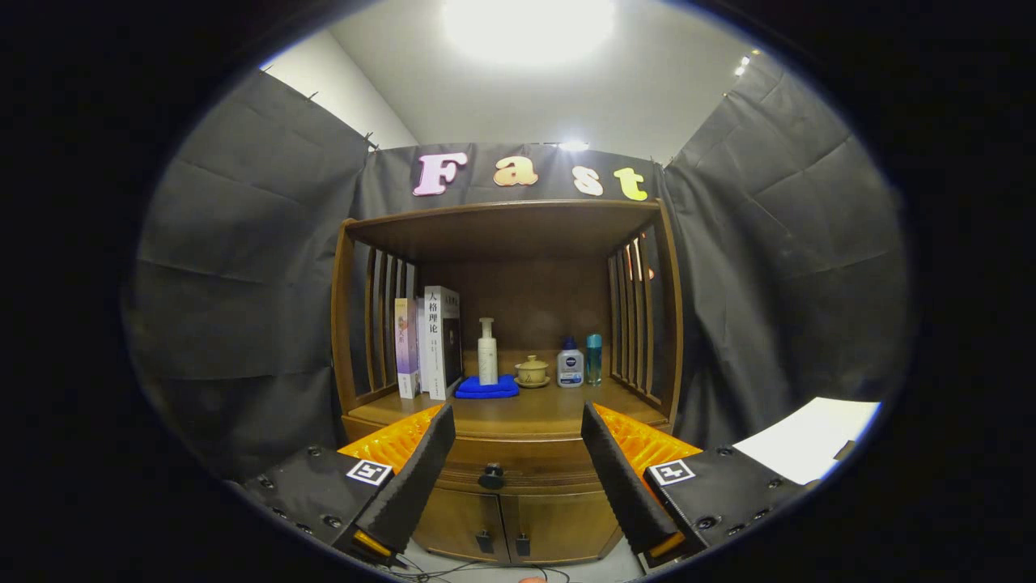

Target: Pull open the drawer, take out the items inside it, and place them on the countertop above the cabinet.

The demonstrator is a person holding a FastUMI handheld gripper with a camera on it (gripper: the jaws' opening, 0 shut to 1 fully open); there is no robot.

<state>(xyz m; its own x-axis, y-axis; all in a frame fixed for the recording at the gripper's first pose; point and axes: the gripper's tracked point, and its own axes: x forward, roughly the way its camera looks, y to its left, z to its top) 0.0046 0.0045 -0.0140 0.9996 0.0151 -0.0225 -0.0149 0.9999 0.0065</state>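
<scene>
Drawer (491, 463) shut, knob (491, 476) facing gripper (515, 425), long axis left-right.
Jaws open, empty; wooden cabinet (506, 518) against black cloth wall.

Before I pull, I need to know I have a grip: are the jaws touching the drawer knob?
Apart. The gripper view shows the gripper open, its jaws spread wide, with the drawer knob between and beyond them, untouched.
</scene>
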